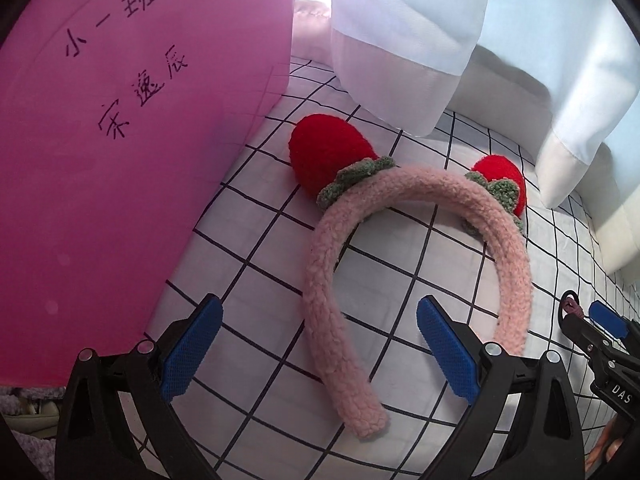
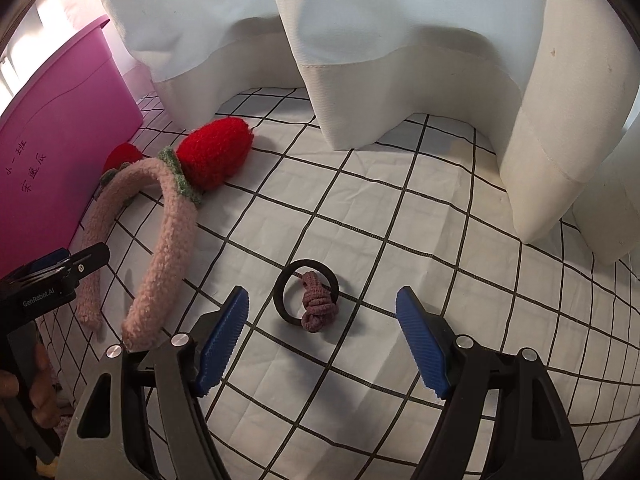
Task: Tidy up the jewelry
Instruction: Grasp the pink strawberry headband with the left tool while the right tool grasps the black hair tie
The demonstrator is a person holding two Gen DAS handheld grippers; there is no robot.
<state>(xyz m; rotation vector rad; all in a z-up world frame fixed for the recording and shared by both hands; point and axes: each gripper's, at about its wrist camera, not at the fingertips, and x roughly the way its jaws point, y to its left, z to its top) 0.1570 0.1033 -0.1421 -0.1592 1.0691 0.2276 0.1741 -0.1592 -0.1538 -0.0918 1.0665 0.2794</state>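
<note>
A fuzzy pink headband [image 1: 332, 280] with two red knitted strawberries lies flat on the white checked cloth [image 1: 400, 288]. My left gripper [image 1: 320, 350] hangs open over its left arm, and that arm runs between the blue pads without touching them. In the right wrist view the same headband [image 2: 168, 240] lies at the left. A black hair tie with a mauve knot [image 2: 308, 298] sits just ahead of my open right gripper [image 2: 322, 338], nothing between its fingers. The left gripper [image 2: 80, 262] shows at the left edge there, and the right gripper's fingers [image 1: 604, 320] show at the far right of the left wrist view.
A pink plastic box [image 1: 120, 160] with black handwriting stands at the left, close to the headband. White and pale blue curtains [image 2: 400, 60] hang at the back and right, their hems resting on the cloth. A hand [image 2: 40, 392] holds the left gripper's handle.
</note>
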